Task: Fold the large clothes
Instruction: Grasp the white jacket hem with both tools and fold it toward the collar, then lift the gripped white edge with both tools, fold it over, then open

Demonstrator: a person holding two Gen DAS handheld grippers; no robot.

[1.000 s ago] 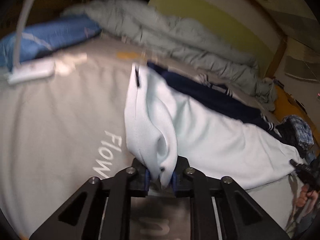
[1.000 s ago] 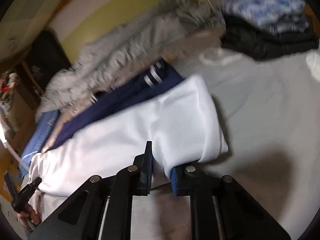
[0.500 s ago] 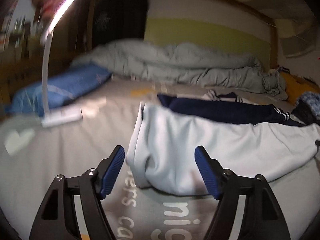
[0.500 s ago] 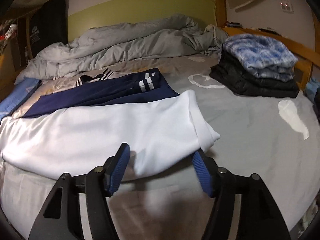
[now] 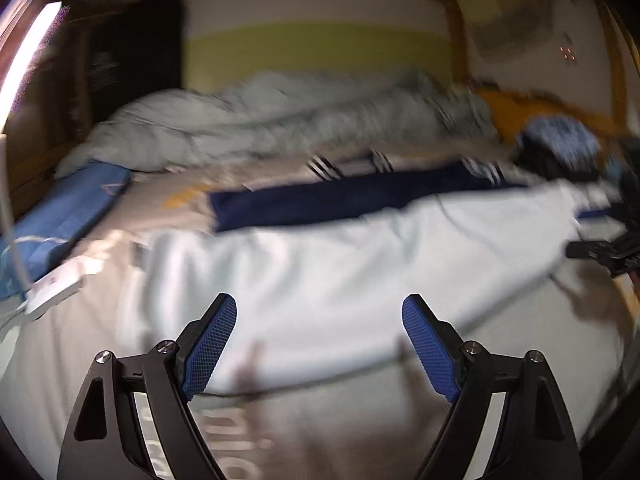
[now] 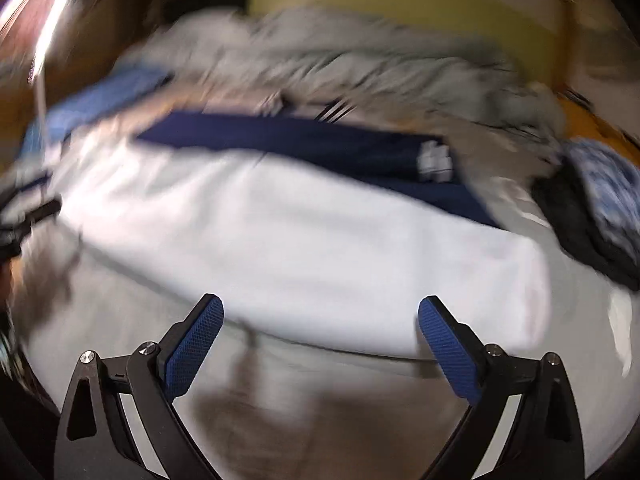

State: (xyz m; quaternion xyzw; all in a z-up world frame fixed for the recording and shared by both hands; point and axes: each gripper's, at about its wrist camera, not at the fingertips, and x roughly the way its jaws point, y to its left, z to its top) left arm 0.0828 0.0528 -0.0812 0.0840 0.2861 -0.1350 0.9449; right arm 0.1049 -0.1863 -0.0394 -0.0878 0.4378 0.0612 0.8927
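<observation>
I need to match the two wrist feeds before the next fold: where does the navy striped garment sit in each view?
Left wrist view: the navy striped garment is a dark band across the middle, just behind the white garment.
Right wrist view: the navy striped garment runs from upper left to right, again behind the white garment.
Shared landmark: the crumpled grey duvet behind both.

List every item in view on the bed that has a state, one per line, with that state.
White garment: lying flat, folded lengthwise, released.
Navy garment: laid out behind the white one, partly under it.
Grey duvet: crumpled at the headboard.
Clothes stack: folded, piled.
Left gripper: jaws opening, nothing held.
Right gripper: jaws opening, nothing held.
</observation>
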